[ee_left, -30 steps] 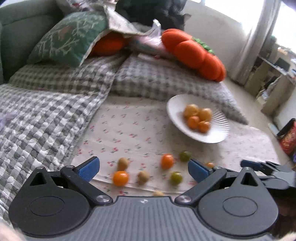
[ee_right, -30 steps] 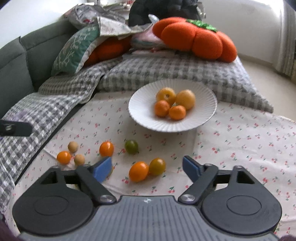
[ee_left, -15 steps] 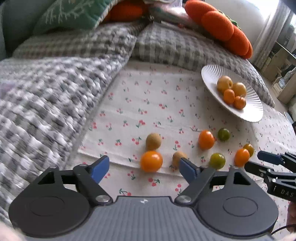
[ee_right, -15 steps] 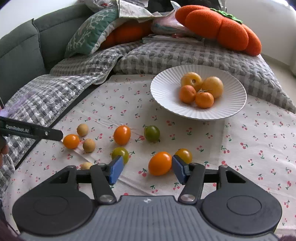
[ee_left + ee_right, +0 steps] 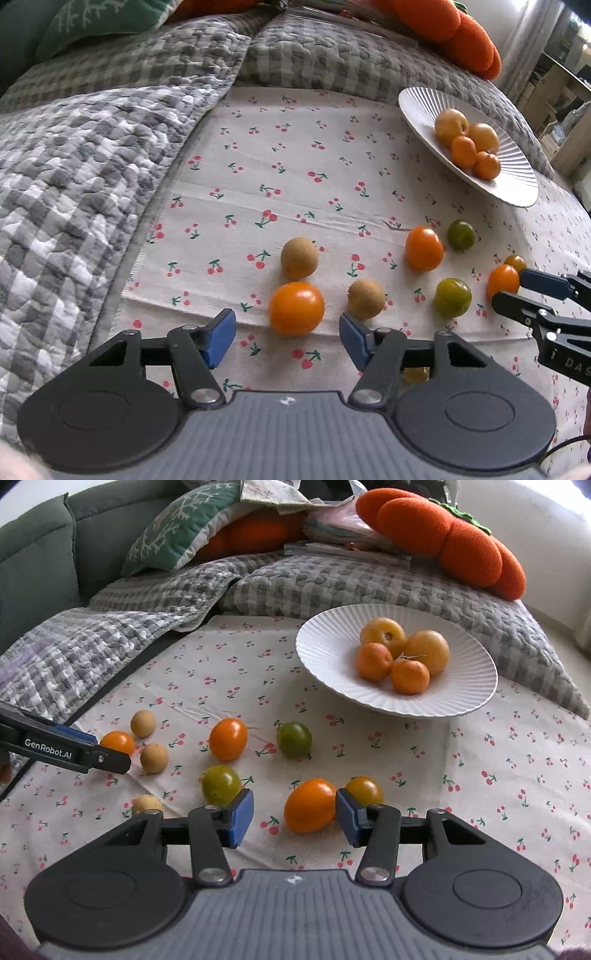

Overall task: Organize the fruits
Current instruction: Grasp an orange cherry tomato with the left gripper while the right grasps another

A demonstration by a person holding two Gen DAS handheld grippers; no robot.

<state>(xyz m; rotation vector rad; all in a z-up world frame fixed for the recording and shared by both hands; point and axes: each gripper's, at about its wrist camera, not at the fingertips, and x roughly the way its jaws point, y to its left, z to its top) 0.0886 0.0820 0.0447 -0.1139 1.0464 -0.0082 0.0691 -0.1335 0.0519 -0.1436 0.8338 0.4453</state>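
The right gripper [image 5: 291, 818] was low over the cherry-print cloth [image 5: 480, 775], blue pads half apart, and its jaws had just been closing. An oval orange tomato [image 5: 309, 805] lay between them; the right pad looked to be at its skin, the left pad stood clear, so no grip. Its long axis ran slantwise across the gap, right end tipped toward the plate. Smooth, glossy, a bright highlight on top. Just behind the right pad sat a smaller amber-green tomato [image 5: 364, 790], touching or nearly touching the orange one. By the left pad lay a yellow-green tomato [image 5: 221, 784], round and dull.

The left gripper [image 5: 287, 334] came next, down near the cloth's left edge, jaws also just closing and standing moderately wide. A round orange tomato [image 5: 296, 308] sat just beyond the pad tips, centred on the gap, shiny and nearly spherical, untouched. Just off the right pad lay a tan longan [image 5: 366, 298], rough and matte, with a second longan [image 5: 299, 257] beyond the tomato.

Further in, mid-cloth, lay another orange tomato [image 5: 228, 738], its long axis pointing roughly away from the right wrist camera, and a dark green tomato [image 5: 294, 739] beside it. A white ribbed plate [image 5: 332, 642] stood at the cloth's far side, holding two yellow plums and two small mandarins in a cluster. Behind it lay a grey checked quilt [image 5: 332, 587], puckered, and a plush orange pumpkin cushion [image 5: 443, 535].
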